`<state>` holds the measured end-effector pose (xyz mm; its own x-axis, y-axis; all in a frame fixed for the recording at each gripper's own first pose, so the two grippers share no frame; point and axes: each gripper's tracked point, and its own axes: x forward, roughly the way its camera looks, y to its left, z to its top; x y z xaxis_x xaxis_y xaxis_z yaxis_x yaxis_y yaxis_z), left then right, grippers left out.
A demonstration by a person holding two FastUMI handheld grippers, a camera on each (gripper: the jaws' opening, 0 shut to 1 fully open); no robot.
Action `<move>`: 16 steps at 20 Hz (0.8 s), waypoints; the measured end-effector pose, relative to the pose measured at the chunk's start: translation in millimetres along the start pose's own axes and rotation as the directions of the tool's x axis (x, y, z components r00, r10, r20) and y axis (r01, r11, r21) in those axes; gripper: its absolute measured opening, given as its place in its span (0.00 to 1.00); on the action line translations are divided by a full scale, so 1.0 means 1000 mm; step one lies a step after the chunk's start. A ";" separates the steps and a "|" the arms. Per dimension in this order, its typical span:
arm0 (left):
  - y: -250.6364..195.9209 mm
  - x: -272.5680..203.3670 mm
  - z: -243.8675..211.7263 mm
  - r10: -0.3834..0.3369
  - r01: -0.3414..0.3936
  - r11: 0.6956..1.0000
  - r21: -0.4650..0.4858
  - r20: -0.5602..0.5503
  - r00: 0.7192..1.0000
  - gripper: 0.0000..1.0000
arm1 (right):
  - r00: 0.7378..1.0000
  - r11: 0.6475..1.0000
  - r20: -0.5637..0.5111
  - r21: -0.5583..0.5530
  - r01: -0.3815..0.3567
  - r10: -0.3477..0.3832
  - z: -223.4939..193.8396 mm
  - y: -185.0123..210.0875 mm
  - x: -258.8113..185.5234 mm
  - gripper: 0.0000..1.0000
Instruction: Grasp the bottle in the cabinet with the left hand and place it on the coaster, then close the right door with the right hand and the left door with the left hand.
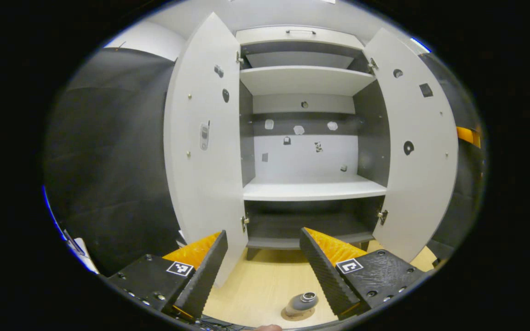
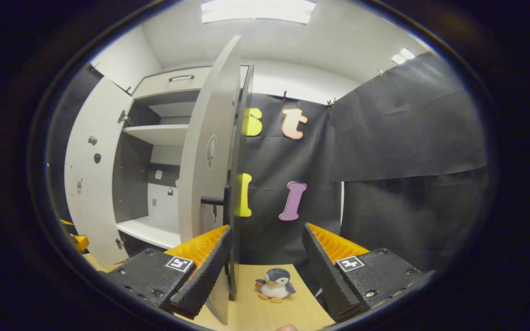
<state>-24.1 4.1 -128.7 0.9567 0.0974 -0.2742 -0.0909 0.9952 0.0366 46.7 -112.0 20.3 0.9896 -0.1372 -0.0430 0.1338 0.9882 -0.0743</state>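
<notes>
The grey cabinet (image 1: 308,188) stands with both doors swung wide. In the left gripper view a small grey bottle (image 1: 302,302) rests on a round tan coaster (image 1: 296,315) on the wooden table, low between my fingers. My left gripper (image 1: 262,233) is open above it, holding nothing, and faces the cabinet's bare shelves between the left door (image 1: 200,138) and the right door (image 1: 417,147). In the right gripper view the right door (image 2: 210,161) is nearly edge-on, its outer edge just inside my left finger (image 2: 205,271). My right gripper (image 2: 267,227) is open.
A dark handle (image 2: 212,200) sticks out from the right door's face. A small penguin plush (image 2: 274,284) sits on the table (image 2: 288,310) beyond the door's edge. Black cloth walls close the booth on both sides. An orange part (image 1: 468,135) peeks past the right door.
</notes>
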 end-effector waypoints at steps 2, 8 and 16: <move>0.003 -0.002 0.017 0.000 0.000 1.000 -0.007 0.022 1.000 0.96 | 1.000 1.000 0.023 -0.021 0.011 -0.010 0.012 -0.009 0.005 0.99; 0.024 -0.006 0.046 0.013 -0.012 1.000 -0.028 0.029 0.999 0.98 | 0.999 0.998 0.033 -0.040 0.039 -0.038 0.027 -0.024 0.018 0.99; 0.042 -0.011 0.054 0.053 -0.055 0.997 0.049 0.050 0.997 0.97 | 1.000 0.998 -0.013 -0.057 -0.016 0.015 0.021 -0.006 0.031 0.95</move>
<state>-23.9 44.0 -72.6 0.9632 0.1490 -0.2238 -0.1297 0.9866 0.0986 77.6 -120.6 39.8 0.9907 -0.1234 -0.0572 0.1151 0.9847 -0.1305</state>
